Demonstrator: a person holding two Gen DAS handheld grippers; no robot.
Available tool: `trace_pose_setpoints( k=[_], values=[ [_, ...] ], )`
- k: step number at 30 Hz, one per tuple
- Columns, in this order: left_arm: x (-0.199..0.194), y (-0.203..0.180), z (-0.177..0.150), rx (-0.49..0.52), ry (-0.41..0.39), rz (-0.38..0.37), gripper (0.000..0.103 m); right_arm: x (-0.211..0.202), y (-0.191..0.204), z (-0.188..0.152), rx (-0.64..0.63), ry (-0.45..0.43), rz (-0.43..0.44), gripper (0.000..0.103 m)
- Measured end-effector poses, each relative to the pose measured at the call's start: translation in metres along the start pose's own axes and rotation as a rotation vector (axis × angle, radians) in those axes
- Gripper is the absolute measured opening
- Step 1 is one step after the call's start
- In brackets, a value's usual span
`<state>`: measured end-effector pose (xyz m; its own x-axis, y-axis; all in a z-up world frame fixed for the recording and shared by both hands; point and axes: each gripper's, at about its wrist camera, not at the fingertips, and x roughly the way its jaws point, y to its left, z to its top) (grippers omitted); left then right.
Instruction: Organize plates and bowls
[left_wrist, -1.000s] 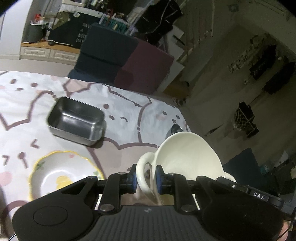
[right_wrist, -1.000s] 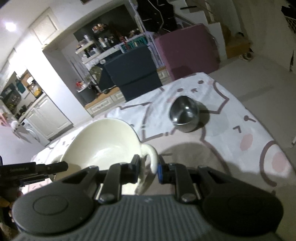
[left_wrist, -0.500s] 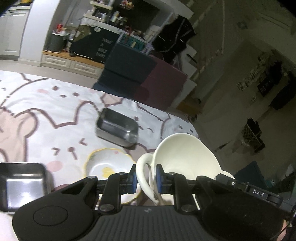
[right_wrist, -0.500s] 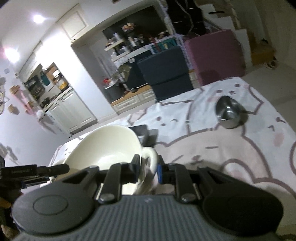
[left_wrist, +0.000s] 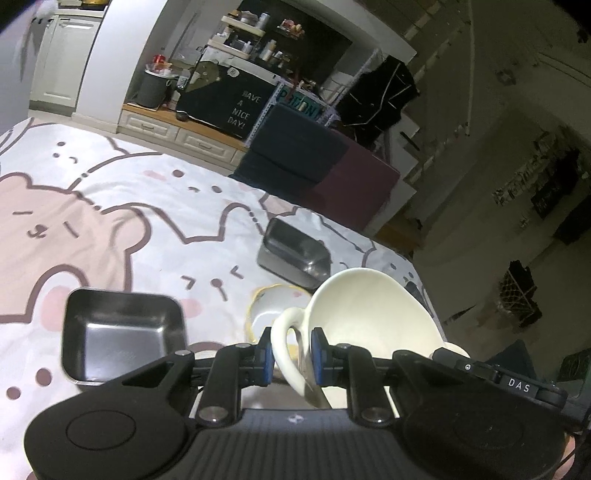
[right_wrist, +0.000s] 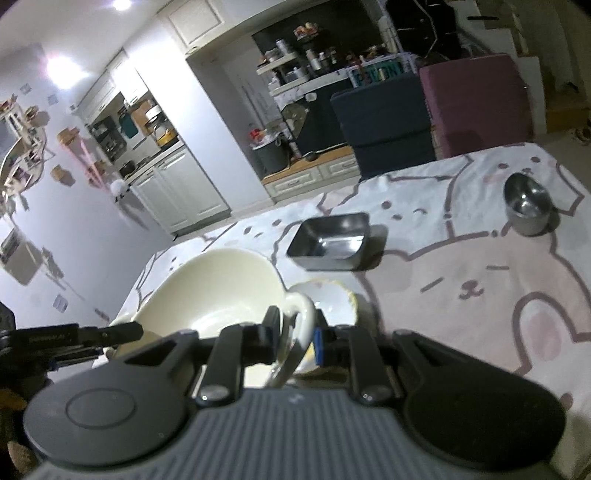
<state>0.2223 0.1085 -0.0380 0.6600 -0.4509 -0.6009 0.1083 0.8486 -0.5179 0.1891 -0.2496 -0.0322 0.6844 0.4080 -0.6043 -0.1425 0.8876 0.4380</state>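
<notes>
Bowl (left_wrist: 373, 317) pinched between both tongs (left_wrist: 291, 354).

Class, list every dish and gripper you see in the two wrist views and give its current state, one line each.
cream bowl: held off the table, gripped at both handles.
left gripper: shut on one handle.
right gripper: shut on the other handle.
yellow-rimmed plate: lying on the cloth, under the bowl.
square steel tray: upright, empty.
rectangular steel tray: upright, empty.
round steel bowl: upright, empty.
</notes>
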Motion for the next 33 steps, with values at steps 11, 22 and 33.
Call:
trace_pose_setpoints(
  k=[11, 22, 33],
  values=[
    [-0.001, 0.028, -0.039, 0.012, 0.069, 0.045, 0.022, 0.008, 0.02, -0.047, 0.001, 0.08, -0.018, 0.022],
    [0.013, 0.053, -0.065, 0.005, 0.18, 0.104, 0.024, 0.031, 0.019, -0.091, 0.009, 0.228, -0.063, 0.023],
    [0.029, 0.059, -0.068, 0.026, 0.231, 0.162, 0.025, 0.049, 0.022, -0.098, 0.021, 0.287, -0.1, 0.024]
  ],
)
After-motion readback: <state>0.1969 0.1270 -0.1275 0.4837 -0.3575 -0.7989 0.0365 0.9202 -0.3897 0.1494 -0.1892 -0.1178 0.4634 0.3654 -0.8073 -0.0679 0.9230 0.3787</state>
